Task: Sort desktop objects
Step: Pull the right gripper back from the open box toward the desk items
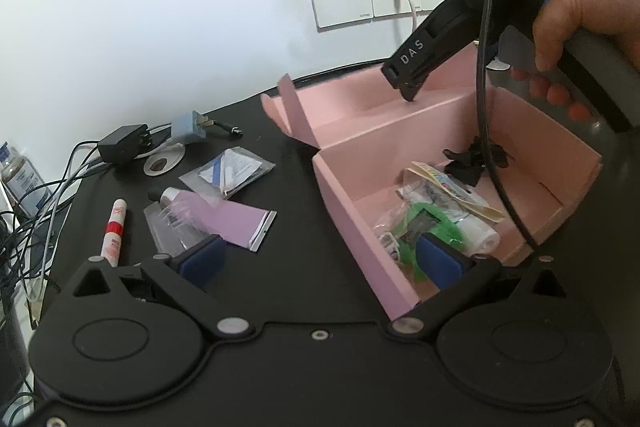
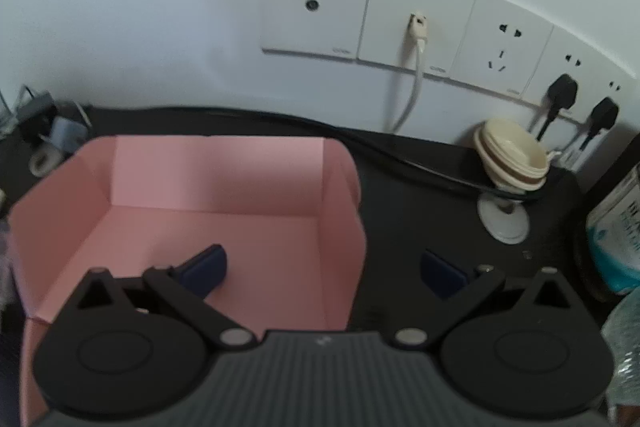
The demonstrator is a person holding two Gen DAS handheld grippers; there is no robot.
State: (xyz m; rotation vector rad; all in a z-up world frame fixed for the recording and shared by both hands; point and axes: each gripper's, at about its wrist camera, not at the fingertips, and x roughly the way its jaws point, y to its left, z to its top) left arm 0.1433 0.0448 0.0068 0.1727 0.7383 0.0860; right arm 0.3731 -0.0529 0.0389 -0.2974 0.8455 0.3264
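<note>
A pink divided box (image 1: 352, 219) stands on the black desk (image 1: 304, 291). Its near compartment holds a green packet (image 1: 428, 223), a white tube (image 1: 480, 233) and a black clip (image 1: 472, 157). My left gripper (image 1: 320, 261) is open and holds nothing, straddling the box's left wall. Loose on the desk to its left lie a red-and-white stick (image 1: 114, 231), a purple pouch (image 1: 236, 217) and a clear bag with a card (image 1: 230, 171). My right gripper (image 2: 324, 269), held by a hand (image 1: 580, 11), is open and astride the right wall of the bare far compartment (image 2: 220, 167). The right gripper (image 1: 406, 87) also shows in the left wrist view.
A black adapter (image 1: 122, 143), a blue plug (image 1: 190, 127) and tangled cables (image 1: 36, 211) fill the desk's left end. Wall sockets (image 2: 400, 23) with plugged leads run behind. Cream lids (image 2: 512, 155), a white disc (image 2: 504, 221) and a blue-labelled bottle (image 2: 616, 239) stand right of the box.
</note>
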